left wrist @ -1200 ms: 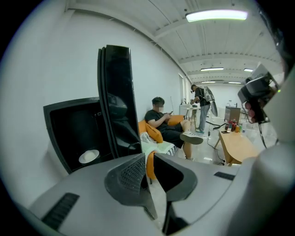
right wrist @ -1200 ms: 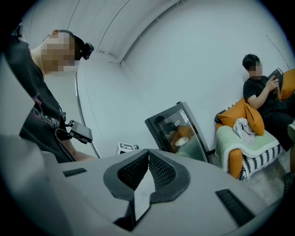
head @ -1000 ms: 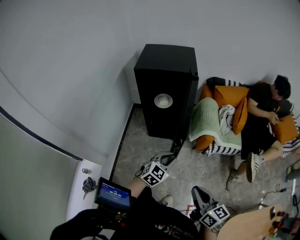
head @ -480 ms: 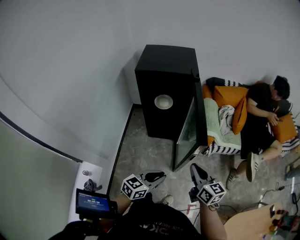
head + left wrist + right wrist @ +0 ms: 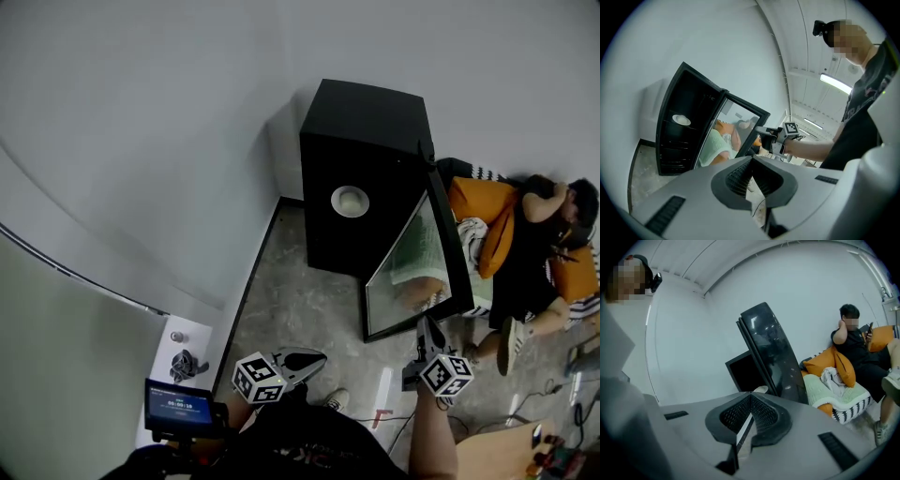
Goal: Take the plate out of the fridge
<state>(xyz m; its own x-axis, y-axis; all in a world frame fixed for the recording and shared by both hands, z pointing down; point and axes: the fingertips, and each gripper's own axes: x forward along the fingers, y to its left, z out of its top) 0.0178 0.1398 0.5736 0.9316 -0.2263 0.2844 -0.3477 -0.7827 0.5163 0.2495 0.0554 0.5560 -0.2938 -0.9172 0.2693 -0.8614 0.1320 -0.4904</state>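
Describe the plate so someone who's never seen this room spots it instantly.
Find the tall black cabinet fridge standing against the pale grey wall, with its glass door open. Inside, on an upper shelf, sits the small round white plate. It is the only pale thing in the otherwise dark interior.

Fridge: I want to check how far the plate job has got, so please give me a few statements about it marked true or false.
1. The door of the fridge stands open. True.
2. The plate already lies on the floor. False: it sits on a shelf inside the fridge.
3. The left gripper holds the plate. False: its jaws are together with nothing between them, well short of the fridge.
4. A person sits among orange cushions to the right of the fridge. True.
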